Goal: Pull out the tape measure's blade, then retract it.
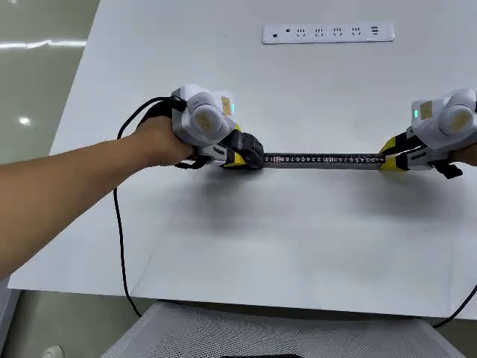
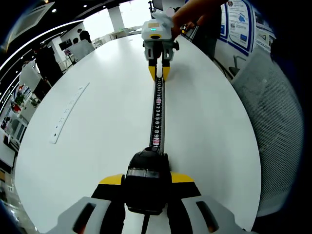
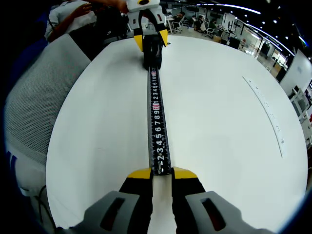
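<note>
The black tape measure case (image 1: 246, 152) (image 2: 147, 180) sits between the yellow-tipped jaws of my left gripper (image 1: 237, 156) (image 2: 147, 179), which is shut on it. Its dark blade (image 1: 322, 159) (image 2: 158, 114) (image 3: 157, 122) with white numbers stretches across the white table (image 1: 246, 231) to my right gripper (image 1: 393, 160) (image 3: 160, 173). That gripper is shut on the blade's end. In the right gripper view the case (image 3: 151, 48) and the left gripper (image 3: 150, 36) lie at the blade's far end. In the left gripper view the right gripper (image 2: 159, 73) pinches the blade's far tip.
A white power strip (image 1: 328, 33) (image 2: 68, 112) (image 3: 265, 114) lies flat near the table's far edge. A black cable (image 1: 119, 246) hangs from the left gripper over the near edge. A grey mesh chair (image 1: 261, 332) stands at the front. People sit in the background.
</note>
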